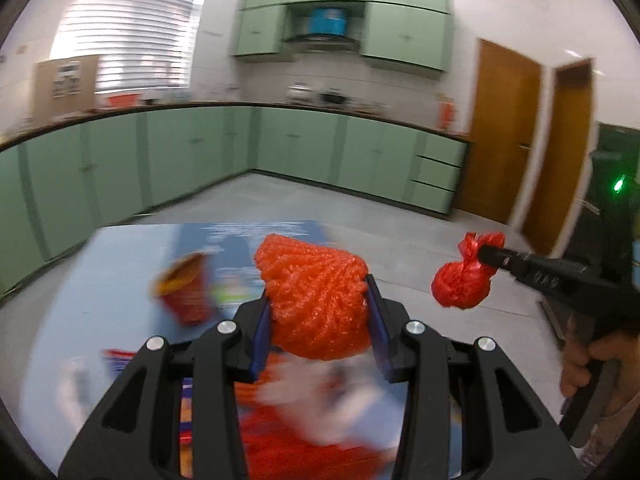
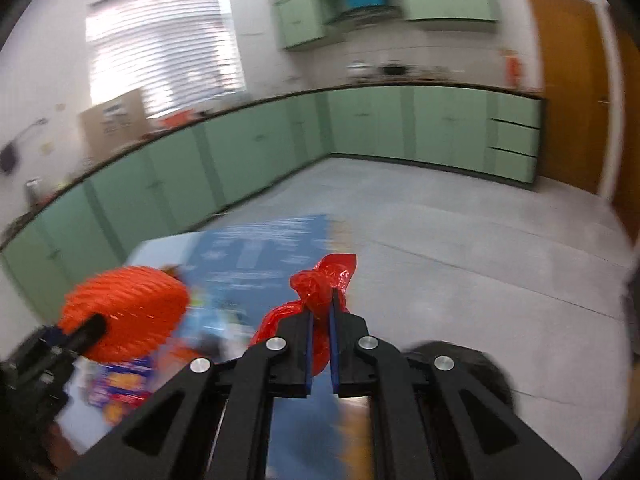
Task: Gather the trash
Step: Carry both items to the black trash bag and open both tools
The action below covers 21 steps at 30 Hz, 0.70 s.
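Closest in, the left gripper [image 1: 318,300] has its blue pads pressed against the sides of an orange mesh bundle [image 1: 312,292], a nubbly lump that bulges above the fingertips and is held up off the table [image 1: 120,248]. Off to its right the right gripper [image 2: 321,312] is pinched nearly together on the twisted neck of a red plastic bag [image 2: 320,292]. From the left wrist view that bag's knotted tail sits in the black fingertips, and its round, stuffed body hangs lower and to the left, so its long axis tilts down away from the fingers. A hand [image 1: 588,364] grips the right tool's handle at the frame edge.

Below both, the table wears a blue printed sheet littered with blurred things: a red paper cup [image 1: 184,288] lying on its side, I think, with its mouth up and left, and a colourful wrapper [image 2: 120,388]. Beyond lie a grey floor [image 2: 460,240], green cabinets [image 1: 160,160] under a dark counter, a blinded window [image 1: 132,28] and wooden doors [image 1: 504,128]
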Tool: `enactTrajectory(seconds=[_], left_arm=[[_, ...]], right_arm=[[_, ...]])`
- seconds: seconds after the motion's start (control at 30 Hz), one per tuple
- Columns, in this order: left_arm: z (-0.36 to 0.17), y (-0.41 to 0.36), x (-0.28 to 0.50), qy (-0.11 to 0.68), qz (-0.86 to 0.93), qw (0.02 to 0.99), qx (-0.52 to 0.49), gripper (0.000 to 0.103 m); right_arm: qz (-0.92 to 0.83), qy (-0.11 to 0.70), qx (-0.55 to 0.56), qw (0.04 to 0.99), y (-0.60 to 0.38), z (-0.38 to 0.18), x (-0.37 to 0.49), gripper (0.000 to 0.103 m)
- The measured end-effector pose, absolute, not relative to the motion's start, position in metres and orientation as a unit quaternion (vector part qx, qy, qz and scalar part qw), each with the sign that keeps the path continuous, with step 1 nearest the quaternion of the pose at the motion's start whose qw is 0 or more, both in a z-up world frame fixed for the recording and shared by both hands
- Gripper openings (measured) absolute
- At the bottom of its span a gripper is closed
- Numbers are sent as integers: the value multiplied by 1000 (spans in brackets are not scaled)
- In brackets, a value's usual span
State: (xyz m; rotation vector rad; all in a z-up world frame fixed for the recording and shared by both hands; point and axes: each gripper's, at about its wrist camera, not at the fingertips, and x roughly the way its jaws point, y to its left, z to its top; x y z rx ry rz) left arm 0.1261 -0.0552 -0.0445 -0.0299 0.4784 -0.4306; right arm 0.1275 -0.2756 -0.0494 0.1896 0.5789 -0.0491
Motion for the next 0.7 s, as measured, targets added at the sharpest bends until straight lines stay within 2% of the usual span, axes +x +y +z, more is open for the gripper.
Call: enactTrajectory(seconds=[0.27,0.4,0.43,0.5,0.57,0.63,0.7], left_arm=[[-70,-165,137,261,-331,907,8,40],[-96,-203,154,291,-357,887,21,49],[-100,-207,160,298,-359,884,23,51],[-114,-219,175,321,-372,871,27,59],[-122,-222,186,334,-372,865,27,61],[-127,-224,194,345,-375,860,24,66],[-130,-222,198,347,-371,861,26,67]], right_arm=[[-144,330,109,927,-370,-104,97,6],[-157,349,127,915,-391,-130,99,7],[-158,353,129,913,-395,-136,100,12],[-160,361,134,909,-403,-145,103,13],[-163,365,142,906,-409,-151,105,20],[-171,367,150,902,-411,-154,105,37],[-176,366,152,901,-414,-156,99,40]])
